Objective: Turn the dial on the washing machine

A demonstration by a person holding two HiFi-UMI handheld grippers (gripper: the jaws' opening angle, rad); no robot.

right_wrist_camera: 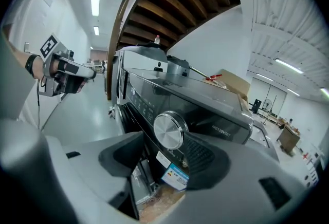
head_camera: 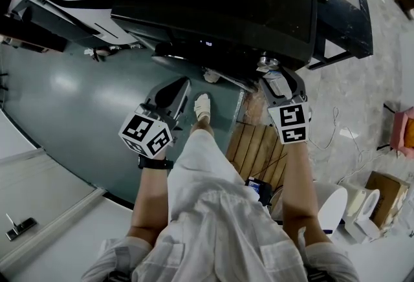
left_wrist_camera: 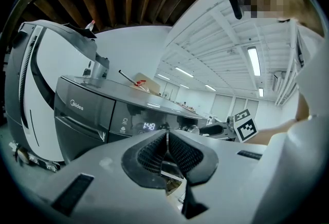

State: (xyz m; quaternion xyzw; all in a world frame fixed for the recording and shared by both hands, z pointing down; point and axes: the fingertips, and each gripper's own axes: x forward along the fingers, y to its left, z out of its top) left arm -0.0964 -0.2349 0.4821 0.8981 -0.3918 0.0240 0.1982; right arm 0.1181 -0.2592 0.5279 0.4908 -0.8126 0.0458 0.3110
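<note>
Standing on a green floor (head_camera: 71,99), a person faces a dark washing machine (head_camera: 220,2) that fills the 12 o'clock side of the head view.

Right gripper (right_wrist_camera: 164,134): it is raised to the machine's control panel. Its jaws stand wide apart, one on each side of the round silver dial (right_wrist_camera: 168,130). The dial sits between the jaw tips, nearer the right-hand jaw. The jaws are not closed on it, and whether either pad touches the dial cannot be told. A printed sticker (right_wrist_camera: 175,174) shows on the machine front at 6 o'clock from the dial.

Left gripper (left_wrist_camera: 167,138): its jaws are pressed together with nothing between them. It is held low and clear of the machine, at 10 o'clock from the person's white shoe (head_camera: 202,106). Its view looks along the panel, where a lit display (left_wrist_camera: 148,126) shows digits.

Surroundings: a wooden pallet (head_camera: 259,148) lies on the floor at 4 o'clock from the shoe, below the right gripper. The two grippers are well apart, with the shoe between them.
</note>
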